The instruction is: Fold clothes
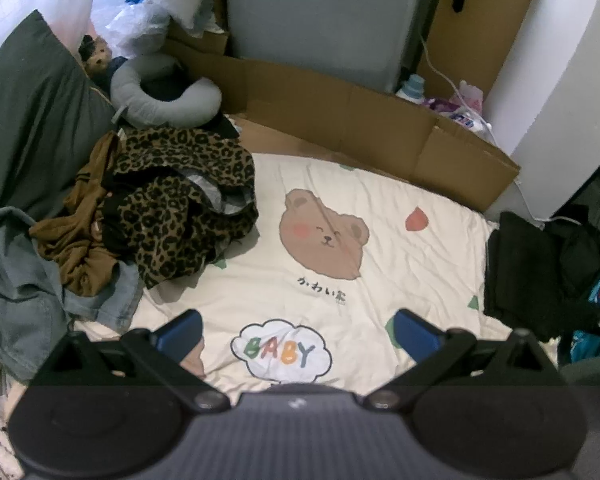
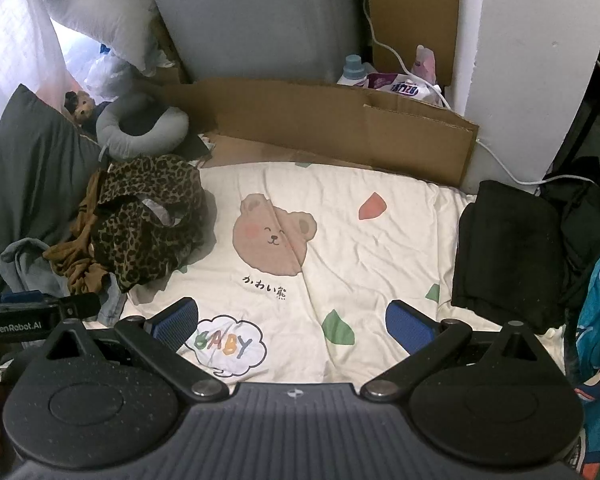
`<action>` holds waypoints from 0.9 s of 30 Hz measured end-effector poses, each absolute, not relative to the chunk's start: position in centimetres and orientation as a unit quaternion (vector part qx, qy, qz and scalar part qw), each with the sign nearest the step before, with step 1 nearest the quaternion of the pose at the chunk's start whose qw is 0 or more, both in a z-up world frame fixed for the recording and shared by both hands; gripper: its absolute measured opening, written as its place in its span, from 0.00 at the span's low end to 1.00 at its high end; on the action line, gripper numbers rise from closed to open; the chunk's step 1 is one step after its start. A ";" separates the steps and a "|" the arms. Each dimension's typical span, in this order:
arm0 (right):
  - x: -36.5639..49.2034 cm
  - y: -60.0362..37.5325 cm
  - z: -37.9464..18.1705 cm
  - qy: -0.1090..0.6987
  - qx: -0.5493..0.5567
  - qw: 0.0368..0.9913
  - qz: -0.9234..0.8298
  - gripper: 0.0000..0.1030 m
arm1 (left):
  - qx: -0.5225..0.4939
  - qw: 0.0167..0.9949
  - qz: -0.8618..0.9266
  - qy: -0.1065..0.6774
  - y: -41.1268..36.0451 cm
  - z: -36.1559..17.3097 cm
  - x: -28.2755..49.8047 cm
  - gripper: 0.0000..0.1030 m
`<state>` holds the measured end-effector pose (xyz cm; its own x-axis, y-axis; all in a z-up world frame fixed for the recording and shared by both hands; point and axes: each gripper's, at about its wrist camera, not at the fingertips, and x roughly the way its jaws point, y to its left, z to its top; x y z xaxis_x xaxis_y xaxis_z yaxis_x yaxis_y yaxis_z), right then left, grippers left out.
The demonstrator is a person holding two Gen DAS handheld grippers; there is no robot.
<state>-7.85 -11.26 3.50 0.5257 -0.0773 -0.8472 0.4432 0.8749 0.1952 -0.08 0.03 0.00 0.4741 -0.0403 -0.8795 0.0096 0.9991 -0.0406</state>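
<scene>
A: Clothes pile [image 1: 172, 208], left of the bedspread [image 1: 340, 208]. The leopard-print garment [image 1: 188, 200] covers most of the brown garment [image 1: 76, 240]; the denim piece [image 1: 16, 280] runs under both. Full shapes can't be read.

B: Agreed. In the right wrist view the black folded garment [image 2: 508, 248] shows no detail, too dark to tell the type. The teal printed fabric [image 2: 598, 320] is cut off by the right edge.

A: Bottles [image 2: 354, 68] behind the cardboard [image 2: 300, 120] are half hidden. Packet lettering blurred.

B: The left tool [image 2: 40, 314] only enters at the left edge; its fingers are out of sight there. The small script under the bear print [image 1: 324, 236] is too fine to read.
</scene>
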 end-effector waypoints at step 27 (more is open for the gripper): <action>-7.9 -11.4 3.5 0.465 0.201 0.850 -0.144 0.98 | -0.021 0.854 -0.010 0.519 0.7 0.1 0.3 0.99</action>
